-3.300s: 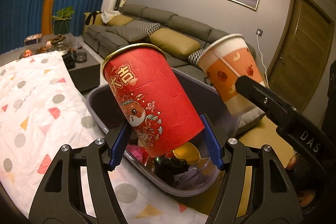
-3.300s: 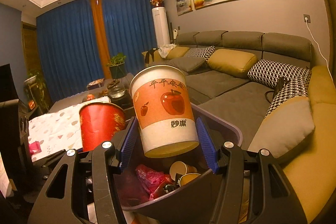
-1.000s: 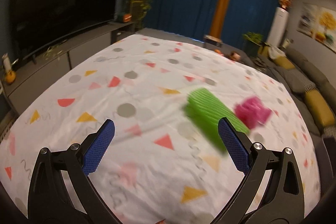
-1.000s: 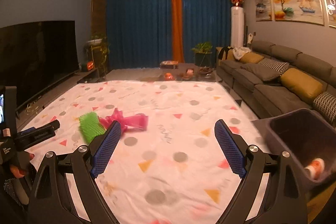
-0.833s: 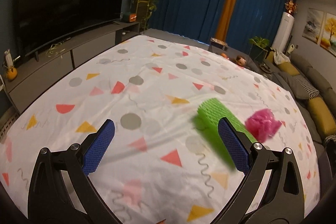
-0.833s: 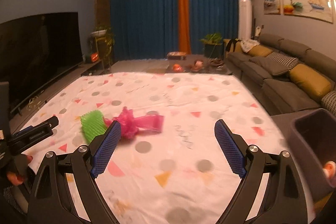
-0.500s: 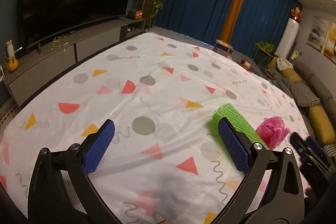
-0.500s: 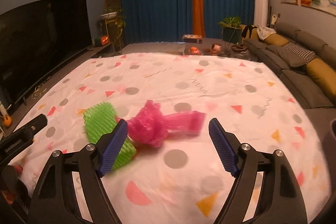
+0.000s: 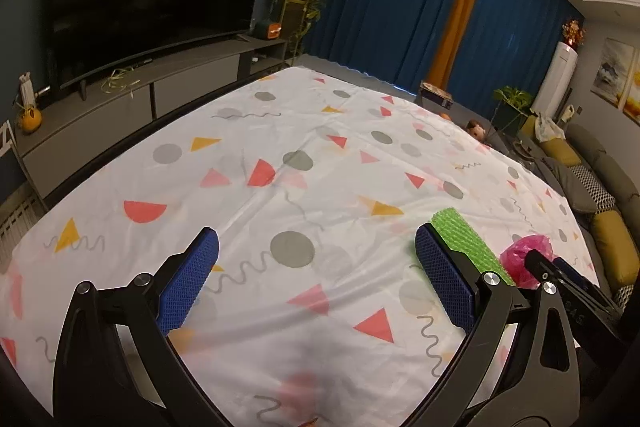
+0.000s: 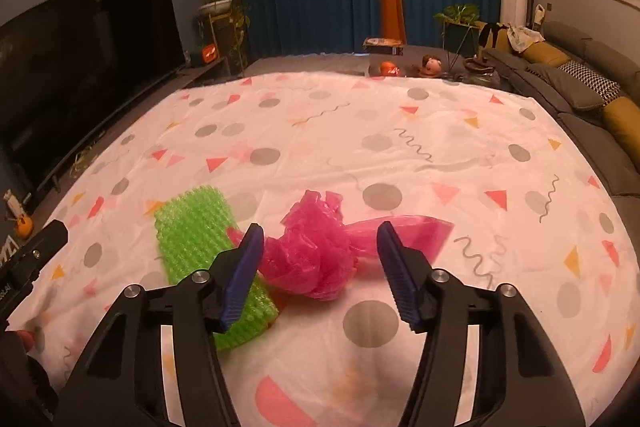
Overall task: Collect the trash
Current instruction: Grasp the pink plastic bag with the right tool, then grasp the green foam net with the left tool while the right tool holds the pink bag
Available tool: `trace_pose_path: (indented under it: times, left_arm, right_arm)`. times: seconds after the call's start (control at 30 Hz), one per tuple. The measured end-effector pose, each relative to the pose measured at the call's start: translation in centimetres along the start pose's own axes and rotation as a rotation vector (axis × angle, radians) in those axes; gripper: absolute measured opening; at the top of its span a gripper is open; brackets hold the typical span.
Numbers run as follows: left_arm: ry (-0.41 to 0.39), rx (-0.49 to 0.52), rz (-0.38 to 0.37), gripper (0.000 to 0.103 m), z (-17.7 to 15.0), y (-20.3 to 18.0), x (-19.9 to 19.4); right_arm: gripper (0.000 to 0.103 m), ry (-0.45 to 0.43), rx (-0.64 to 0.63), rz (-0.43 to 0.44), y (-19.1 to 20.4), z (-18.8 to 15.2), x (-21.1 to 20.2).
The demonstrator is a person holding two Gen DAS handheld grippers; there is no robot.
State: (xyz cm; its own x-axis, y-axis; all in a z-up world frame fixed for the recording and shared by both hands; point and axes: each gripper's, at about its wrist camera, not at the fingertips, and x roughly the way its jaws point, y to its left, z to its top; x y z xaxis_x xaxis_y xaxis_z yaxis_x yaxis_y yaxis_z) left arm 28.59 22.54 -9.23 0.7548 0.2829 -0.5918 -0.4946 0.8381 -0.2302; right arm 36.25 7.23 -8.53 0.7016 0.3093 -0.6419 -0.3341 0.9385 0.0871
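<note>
Pink crumpled plastic wrap [image 10: 320, 259] lay on the patterned sheet [image 10: 400, 131], well in from its edges and nearer the near edge, its bunched part between the blue pads of the right gripper [image 10: 320, 267]. Those jaws had just been closing around it, yet a gap showed on the right-hand side and no firm pinch could be seen. Just beside the wrap, touching its left end, lay a green bubble-wrap sheet [image 10: 200, 235], partly behind the gripper's left finger. The left gripper [image 9: 316, 279] hovered over bare cloth, its fingers [image 9: 188, 283] spread wide with nothing between them; the green sheet lay just beyond its right pad.
</note>
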Motion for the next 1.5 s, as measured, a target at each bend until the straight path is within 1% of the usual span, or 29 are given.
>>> trace_pose_path:
  times: [0.03, 0.1, 0.17, 0.2, 0.3, 0.43, 0.5, 0.57, 0.63, 0.73, 0.77, 0.87, 1.03, 1.17, 1.23, 1.27, 1.33, 1.4, 1.43, 1.47, 1.5]
  left_arm:
    - [0.001, 0.001, -0.001, 0.097, 0.0, 0.0, 0.0]
    - [0.006, 0.002, -0.004, 0.097, -0.1, 0.0, 0.1]
    - [0.008, 0.002, -0.010, 0.097, -0.1, 0.0, 0.1]
    - [0.010, 0.003, -0.014, 0.097, -0.2, -0.1, 0.1]
    - [0.016, 0.009, -0.027, 0.097, -0.3, -0.3, 0.3]
    - [0.025, 0.019, -0.053, 0.097, -0.4, -0.7, 0.5]
    - [0.032, 0.030, -0.084, 0.097, -0.5, -1.2, 0.4]
    - [0.040, 0.046, -0.125, 0.097, -0.8, -1.8, 0.3]
    - [0.067, 0.070, -0.181, 0.097, -1.3, -2.9, 0.3]
    - [0.103, 0.101, -0.252, 0.097, -2.1, -4.5, 0.1]
    - [0.107, 0.112, -0.259, 0.097, -2.4, -5.0, 0.0]
    - [0.127, 0.142, -0.264, 0.097, -3.0, -6.7, -0.1]
    - [0.138, 0.163, -0.230, 0.097, -3.8, -9.0, 0.2]
    - [0.174, 0.150, -0.201, 0.089, -3.8, -10.2, 1.7]
    - [0.200, 0.155, -0.178, 0.077, -3.8, -10.9, 2.7]
    - [0.212, 0.158, -0.177, 0.074, -3.9, -11.1, 3.0]
    - [0.239, 0.171, -0.166, 0.062, -4.1, -11.5, 3.8]
    - [0.260, 0.177, -0.177, 0.057, -4.2, -11.6, 4.2]
    - [0.259, 0.177, -0.193, 0.050, -4.1, -11.6, 4.2]
    - [0.266, 0.174, -0.204, 0.048, -4.2, -11.5, 4.3]
    - [0.265, 0.171, -0.208, 0.041, -4.1, -11.4, 4.3]
  right_arm:
    - [0.050, 0.009, -0.007, 0.003, 0.1, 0.0, 0.2]
    - [0.037, 0.031, -0.020, 0.011, 0.3, 0.0, 0.6]
    - [0.033, 0.046, -0.023, 0.016, 0.4, -0.1, 0.8]
    - [0.028, 0.047, -0.020, 0.019, 0.3, -0.1, 0.8]
    - [0.023, 0.025, -0.005, 0.028, -0.1, -0.1, 0.4]
    - [0.021, -0.028, 0.018, -0.008, -0.9, -0.6, -1.1]
    - [0.021, -0.051, 0.019, -0.018, -1.4, -0.8, -2.5]
    - [0.021, -0.079, 0.021, -0.022, -2.1, -1.0, -4.3]
    - [0.021, -0.101, 0.015, -0.033, -2.8, -1.3, -5.9]
    - [0.022, -0.147, 0.000, -0.075, -4.5, -2.0, -8.9]
    - [0.022, -0.167, 0.003, -0.094, -5.4, -2.4, -9.9]
    - [0.022, -0.205, 0.038, -0.115, -7.4, -3.1, -11.4]
    - [0.022, -0.202, 0.109, -0.072, -9.3, -3.8, -11.6]
    - [0.022, -0.219, 0.102, -0.064, -9.3, -3.9, -12.0]
    - [0.022, -0.222, 0.093, -0.066, -9.2, -4.0, -12.1]
    - [0.022, -0.222, 0.089, -0.067, -9.2, -4.1, -12.0]
    - [0.022, -0.217, 0.086, -0.068, -9.2, -4.1, -11.8]
    - [0.022, -0.212, 0.088, -0.068, -9.2, -4.1, -11.6]
    - [0.022, -0.211, 0.087, -0.069, -9.2, -4.2, -11.6]
    - [0.022, -0.208, 0.086, -0.070, -9.2, -4.2, -11.5]
    - [0.022, -0.204, 0.083, -0.070, -9.1, -4.3, -11.4]
